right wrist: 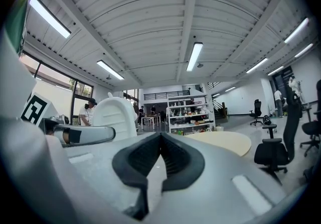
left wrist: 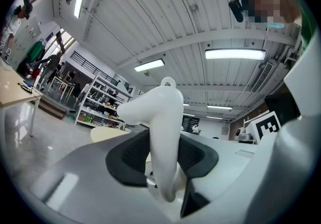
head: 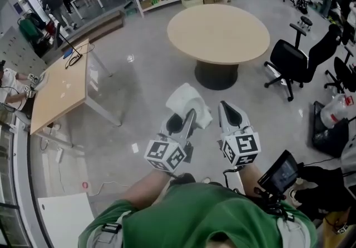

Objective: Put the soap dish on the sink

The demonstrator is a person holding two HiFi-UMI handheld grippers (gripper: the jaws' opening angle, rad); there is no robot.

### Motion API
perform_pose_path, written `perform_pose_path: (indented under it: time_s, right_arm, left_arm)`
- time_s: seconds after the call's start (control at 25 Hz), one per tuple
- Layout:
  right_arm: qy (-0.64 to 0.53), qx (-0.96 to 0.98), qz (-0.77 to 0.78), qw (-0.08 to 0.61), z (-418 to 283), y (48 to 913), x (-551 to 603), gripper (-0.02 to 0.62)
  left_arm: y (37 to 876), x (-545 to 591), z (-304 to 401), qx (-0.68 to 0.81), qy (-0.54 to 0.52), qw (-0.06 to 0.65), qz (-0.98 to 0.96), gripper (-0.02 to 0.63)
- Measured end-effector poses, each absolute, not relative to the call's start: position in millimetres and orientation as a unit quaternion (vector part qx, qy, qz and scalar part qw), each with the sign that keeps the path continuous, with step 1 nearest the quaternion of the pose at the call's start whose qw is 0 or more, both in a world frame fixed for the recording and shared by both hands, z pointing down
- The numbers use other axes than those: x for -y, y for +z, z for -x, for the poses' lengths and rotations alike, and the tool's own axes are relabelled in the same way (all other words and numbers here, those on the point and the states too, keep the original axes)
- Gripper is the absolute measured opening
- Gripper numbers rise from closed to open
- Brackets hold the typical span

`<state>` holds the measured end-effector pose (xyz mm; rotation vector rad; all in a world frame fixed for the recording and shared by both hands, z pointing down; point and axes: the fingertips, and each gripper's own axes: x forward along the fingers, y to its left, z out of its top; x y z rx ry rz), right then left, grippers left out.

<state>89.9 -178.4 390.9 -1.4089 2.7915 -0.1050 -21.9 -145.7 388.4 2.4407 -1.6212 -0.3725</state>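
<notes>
A person in a green shirt holds two grippers out over the grey floor. The left gripper grips a white dish. The right gripper seems closed and empty. A round table stands ahead, with chairs to its right.

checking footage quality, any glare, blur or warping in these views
Head view: sharp, one small glare spot on the grey floor. Left gripper view: fisheye bends the ceiling, corners black, white strip light blown out. Right gripper view: same warp and dark corners.
</notes>
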Motion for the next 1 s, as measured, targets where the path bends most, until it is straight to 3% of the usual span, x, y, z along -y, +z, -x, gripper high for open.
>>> perform_pose_path:
  time_s: [1.0]
  right_arm:
    - [-0.026,-0.869,0.494,-0.014,-53,396,322,0.002]
  left_arm:
    - [399,304,62,0.507,-0.148,0.121,-0.84,0.15]
